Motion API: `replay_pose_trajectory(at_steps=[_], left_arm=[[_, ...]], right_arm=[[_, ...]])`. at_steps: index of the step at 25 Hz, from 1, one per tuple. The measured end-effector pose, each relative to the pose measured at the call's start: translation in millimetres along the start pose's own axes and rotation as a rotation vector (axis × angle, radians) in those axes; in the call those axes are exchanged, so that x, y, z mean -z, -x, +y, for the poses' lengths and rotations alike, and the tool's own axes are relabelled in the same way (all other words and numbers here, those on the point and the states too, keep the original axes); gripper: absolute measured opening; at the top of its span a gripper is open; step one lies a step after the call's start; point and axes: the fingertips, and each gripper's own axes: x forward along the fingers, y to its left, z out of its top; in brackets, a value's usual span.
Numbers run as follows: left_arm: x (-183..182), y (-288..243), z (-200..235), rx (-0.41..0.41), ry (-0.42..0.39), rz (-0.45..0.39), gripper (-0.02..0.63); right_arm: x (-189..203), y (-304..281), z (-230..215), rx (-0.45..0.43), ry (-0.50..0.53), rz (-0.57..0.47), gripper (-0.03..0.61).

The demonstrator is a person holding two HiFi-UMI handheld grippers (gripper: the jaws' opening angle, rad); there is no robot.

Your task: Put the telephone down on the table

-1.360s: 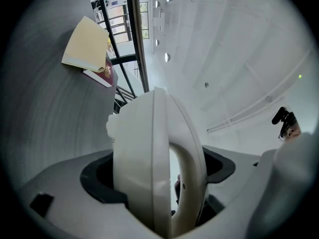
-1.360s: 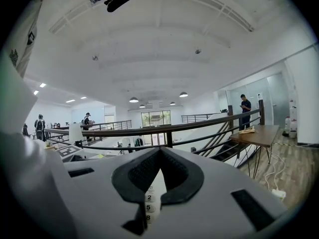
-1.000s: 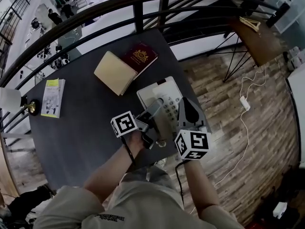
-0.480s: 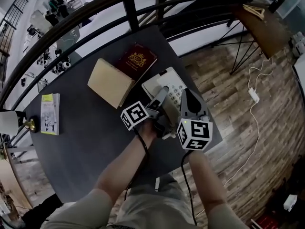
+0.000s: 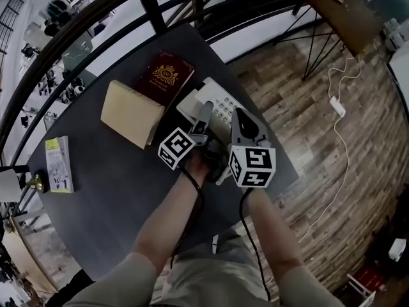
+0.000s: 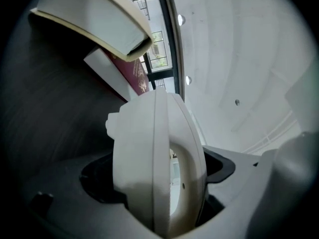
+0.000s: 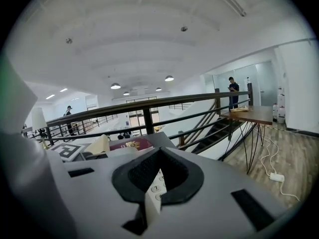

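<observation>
You have a dark grey tabletop [image 5: 108,190] with a rounded near edge. A beige closed book [image 5: 131,112] lies flat near its middle. A maroon booklet with a gold crest [image 5: 163,77] lies at the book's far side, touching it. Just right of both, by the right edge, is the white push-button telephone [image 5: 220,107]; you cannot tell whether it rests fully on the surface. Well apart at the left lies a yellow-and-white booklet [image 5: 57,164], with a brass lamp base [image 5: 35,183] near it at the rim.
</observation>
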Motion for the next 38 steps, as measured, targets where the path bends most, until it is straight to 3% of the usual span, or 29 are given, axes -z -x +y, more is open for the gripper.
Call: replay_pose_trajectory(at_steps=[14,16,19,22,32,38], left_arm=[[2,-6,10,-0.093,-0.045,0.051,0.446],[-3,-3,12,-0.133,-0.081,0.067,0.448],[-9,5,25,-0.255,-0.145,0.083,0.46],[-9,13,43,-0.341,-0.119,0.089,0.471],[-9,35,50,-0.461,-0.173,0.071,0.471],[-14,55,37,-0.485,-0.179,0.044,0.471]], right_arm=[[20,-1,-7,-0.01,-0.033,0.063,0.0],[21,1,-11,-0.012,-0.037,0.071,0.0],[20,5,-20,-0.002,-0.049,0.075,0.0],[20,9,-24,-0.001,-0.054,0.078,0.0],[33,21,-28,-0.01,-0.038,0.131,0.0],[25,36,-24,-0.015,-0.032,0.128,0.0]])
